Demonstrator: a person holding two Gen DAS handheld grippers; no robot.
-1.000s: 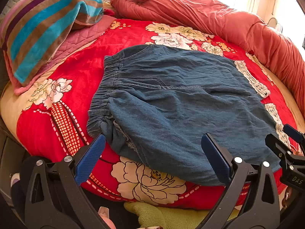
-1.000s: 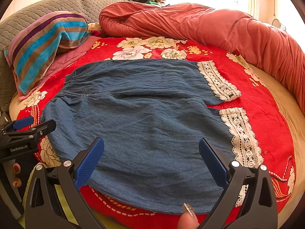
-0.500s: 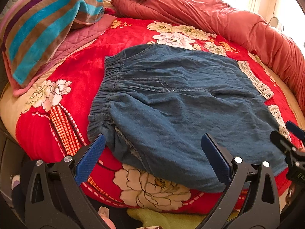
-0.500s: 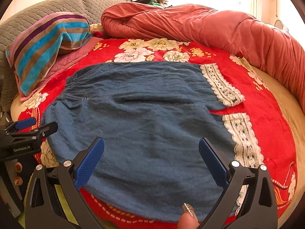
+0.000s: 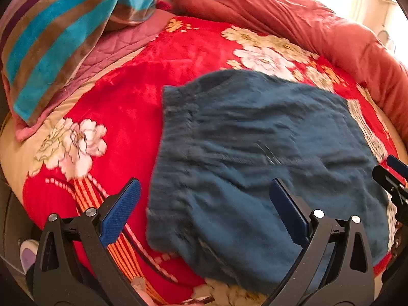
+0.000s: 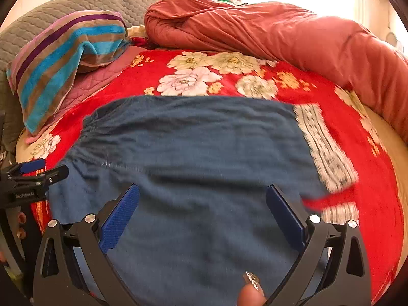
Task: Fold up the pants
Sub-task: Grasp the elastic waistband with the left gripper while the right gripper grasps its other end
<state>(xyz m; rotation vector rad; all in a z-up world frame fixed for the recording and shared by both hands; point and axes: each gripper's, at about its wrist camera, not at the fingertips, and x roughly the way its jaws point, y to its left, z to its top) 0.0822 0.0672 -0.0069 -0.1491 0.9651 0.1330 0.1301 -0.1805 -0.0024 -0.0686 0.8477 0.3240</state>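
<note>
Blue denim pants (image 5: 250, 153) with an elastic waistband (image 5: 168, 137) on the left and white lace hems (image 6: 326, 150) on the right lie spread across a red floral blanket (image 5: 122, 107). My left gripper (image 5: 204, 211) hovers open over the near waist corner, nothing between its blue pads. My right gripper (image 6: 202, 216) is open above the near edge of the pants (image 6: 193, 158), nearer the hems. Each gripper shows at the edge of the other's view: right gripper (image 5: 392, 176), left gripper (image 6: 35, 176). A fingertip (image 6: 251, 293) shows at the bottom of the right wrist view.
A striped blue, brown and purple towel (image 6: 63, 58) lies on a pink quilt at the far left. A rolled salmon duvet (image 6: 280, 33) runs along the back and right. Grey quilted headboard (image 6: 76, 2) sits behind. The bed's front edge is just below the grippers.
Both grippers have moved forward and lower toward the pants, which now fill more of each view. Both stay open; the pants lie as before.
</note>
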